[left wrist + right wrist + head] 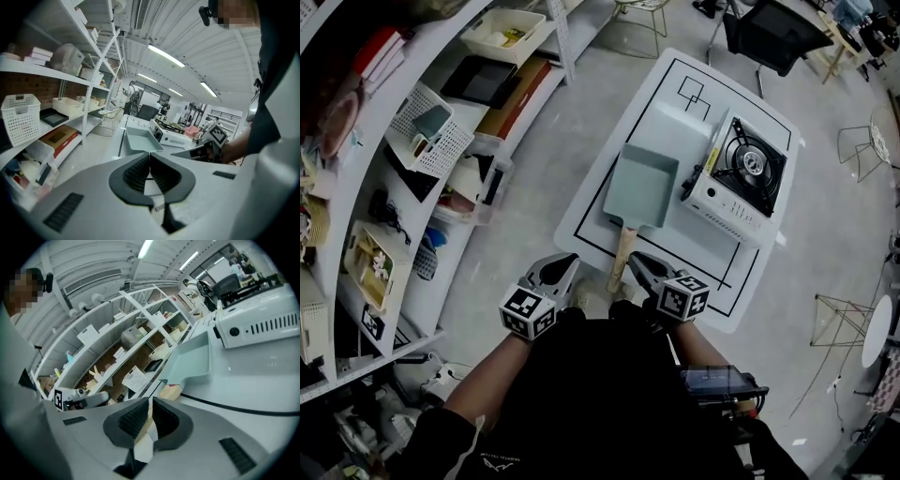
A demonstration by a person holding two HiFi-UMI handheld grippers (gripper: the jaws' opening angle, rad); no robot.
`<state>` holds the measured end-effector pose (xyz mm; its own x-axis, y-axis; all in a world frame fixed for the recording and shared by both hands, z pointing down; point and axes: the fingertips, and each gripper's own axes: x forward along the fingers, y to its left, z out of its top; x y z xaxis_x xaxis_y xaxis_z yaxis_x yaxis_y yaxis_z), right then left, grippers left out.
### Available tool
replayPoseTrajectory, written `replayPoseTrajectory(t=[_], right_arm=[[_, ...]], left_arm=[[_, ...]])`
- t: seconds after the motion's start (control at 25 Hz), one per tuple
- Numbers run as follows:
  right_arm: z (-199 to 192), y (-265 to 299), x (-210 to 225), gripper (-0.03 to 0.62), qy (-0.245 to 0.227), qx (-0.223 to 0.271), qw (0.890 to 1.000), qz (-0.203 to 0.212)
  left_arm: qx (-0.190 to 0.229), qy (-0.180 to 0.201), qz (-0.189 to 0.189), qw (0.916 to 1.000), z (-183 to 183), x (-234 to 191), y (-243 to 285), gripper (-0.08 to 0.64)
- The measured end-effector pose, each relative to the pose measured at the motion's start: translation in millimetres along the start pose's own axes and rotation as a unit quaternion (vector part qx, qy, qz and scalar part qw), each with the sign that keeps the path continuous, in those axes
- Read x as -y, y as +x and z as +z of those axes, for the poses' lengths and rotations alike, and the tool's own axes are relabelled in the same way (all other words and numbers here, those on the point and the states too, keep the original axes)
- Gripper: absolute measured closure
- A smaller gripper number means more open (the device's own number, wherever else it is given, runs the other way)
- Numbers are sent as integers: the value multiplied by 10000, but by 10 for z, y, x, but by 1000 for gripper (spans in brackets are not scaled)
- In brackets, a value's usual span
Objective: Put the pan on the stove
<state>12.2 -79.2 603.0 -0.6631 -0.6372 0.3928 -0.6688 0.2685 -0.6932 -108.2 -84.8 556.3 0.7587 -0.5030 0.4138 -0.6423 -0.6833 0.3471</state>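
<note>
A pale blue-green rectangular pan lies on the white table, its wooden handle pointing toward me. To its right stands a white portable gas stove with a black burner top. My left gripper hovers just left of the handle's end, jaws shut and empty. My right gripper sits just right of the handle's end, also shut, with nothing pinched. In the right gripper view the handle and pan lie beyond the closed right gripper, the stove farther right. The left gripper view shows the pan ahead of the left gripper.
White shelving with baskets, trays and boxes runs along the left, with a strip of floor between it and the table. A black office chair stands beyond the table. Wire stools stand on the right.
</note>
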Motion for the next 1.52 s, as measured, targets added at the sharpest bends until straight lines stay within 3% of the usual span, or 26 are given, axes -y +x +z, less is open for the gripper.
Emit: replayPoseTrajectory(t=[0.12,0.24,0.52,0.92,1.2,1.52], right_arm=[[-15,46,55,551,495,-21,9987,140],[-28,109,96,447,934,-58,9953,236],[-113,276,146,397,1649,-321,9849,422],[-122,452,190,392,2252,-544,9687,893],[-66,555,133,409,2902,-508,9442,1470],[-92,602,113,449,2957,-538,9420,1495]], left_arm=[[-72,-84,203,9997,-53,-3,-44,549],[-203,-120,339,9991,-122,25,-69,549],[-174,-286,457,9984,-212,65,-90,549],[-108,-525,536,9971,-301,142,27,549],[-74,-666,611,9959,-428,259,-29,549],[-113,-736,728,9946,-465,271,-67,549]])
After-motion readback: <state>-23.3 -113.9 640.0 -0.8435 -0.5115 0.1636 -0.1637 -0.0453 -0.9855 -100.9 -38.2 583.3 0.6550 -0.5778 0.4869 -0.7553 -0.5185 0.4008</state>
